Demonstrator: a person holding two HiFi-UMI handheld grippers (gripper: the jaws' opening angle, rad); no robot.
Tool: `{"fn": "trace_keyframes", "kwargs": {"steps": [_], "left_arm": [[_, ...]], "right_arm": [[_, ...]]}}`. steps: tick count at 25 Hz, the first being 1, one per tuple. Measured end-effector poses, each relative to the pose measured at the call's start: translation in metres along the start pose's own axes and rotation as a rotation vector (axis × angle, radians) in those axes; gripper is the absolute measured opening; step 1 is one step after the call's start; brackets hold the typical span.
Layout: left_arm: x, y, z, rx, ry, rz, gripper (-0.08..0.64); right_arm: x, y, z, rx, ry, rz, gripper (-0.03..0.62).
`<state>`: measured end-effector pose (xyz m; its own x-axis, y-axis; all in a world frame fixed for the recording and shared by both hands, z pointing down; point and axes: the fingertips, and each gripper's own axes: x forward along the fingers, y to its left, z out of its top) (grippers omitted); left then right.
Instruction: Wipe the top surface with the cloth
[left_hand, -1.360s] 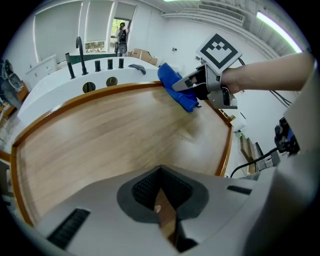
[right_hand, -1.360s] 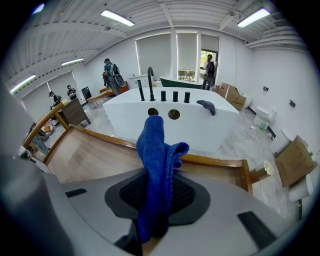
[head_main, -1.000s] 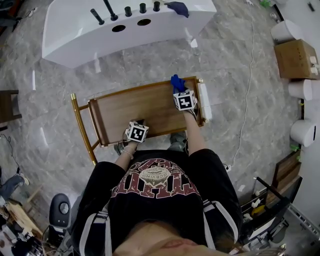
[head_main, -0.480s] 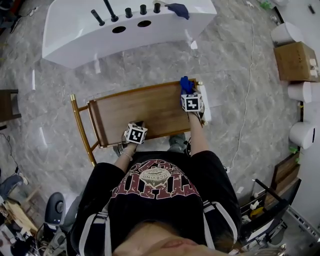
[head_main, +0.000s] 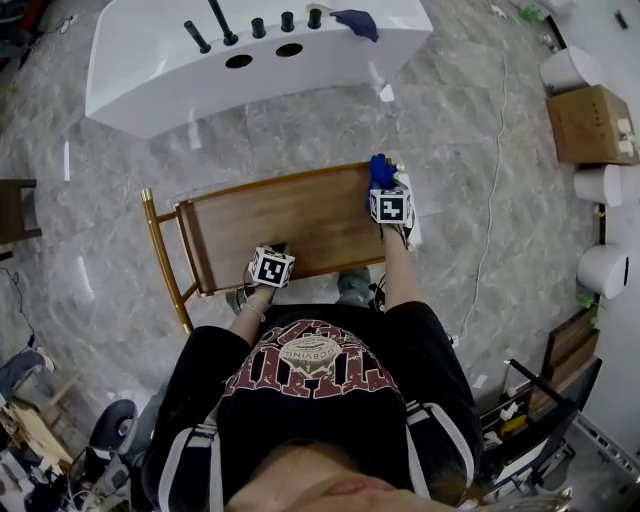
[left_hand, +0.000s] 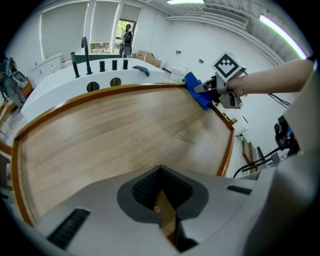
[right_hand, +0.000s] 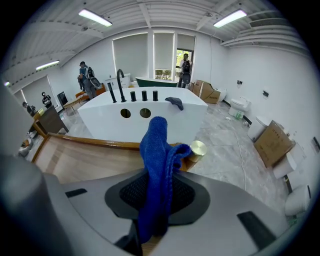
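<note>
Head view, wooden top, marble floor

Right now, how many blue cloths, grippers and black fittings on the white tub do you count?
Blue cloths: 2, one in the right gripper's jaws, one on the tub
Grippers: 2, the left gripper shut on the tray rim
Black fittings: 5
Total: 9

Three views, one tabletop
Head view looks steeply down; both gripper views sit low and close over its wood.
</note>
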<state>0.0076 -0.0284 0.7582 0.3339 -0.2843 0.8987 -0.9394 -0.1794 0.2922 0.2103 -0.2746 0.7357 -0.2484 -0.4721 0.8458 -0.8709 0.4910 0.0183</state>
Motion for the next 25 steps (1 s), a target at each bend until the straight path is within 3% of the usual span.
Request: {"fn": "trace_keyframes", "kwargs": {"steps": [7,16,19,23,25], "left_arm": [[0.000,0.003,-0.002,0.003,0.000,-0.005,0.049],[0.001,-0.003,-0.002,0.000,-0.012,-0.022,0.049],[0.002,-0.003,-0.004,-0.004,-0.021,-0.022,0.049],[0.003,-0.004,-0.004,-0.002,-0.026,-0.020,0.049],[0.003,-0.003,-0.002,0.001,-0.030,-0.015,0.049]], "right_arm": [[-0.043,-0.007,-0.010,-0.015,-0.045,0.009,0.089],[-0.055,-0.020,-0.055,0.071,-0.011,-0.031,0.089],[-0.048,-0.015,-0.063,0.021,0.019,-0.046,0.089],[-0.045,-0.008,-0.065,-0.124,0.041,-0.090,0.089],[-0.043,-0.005,-0.066,-0.115,0.045,-0.087,0.089]]}}
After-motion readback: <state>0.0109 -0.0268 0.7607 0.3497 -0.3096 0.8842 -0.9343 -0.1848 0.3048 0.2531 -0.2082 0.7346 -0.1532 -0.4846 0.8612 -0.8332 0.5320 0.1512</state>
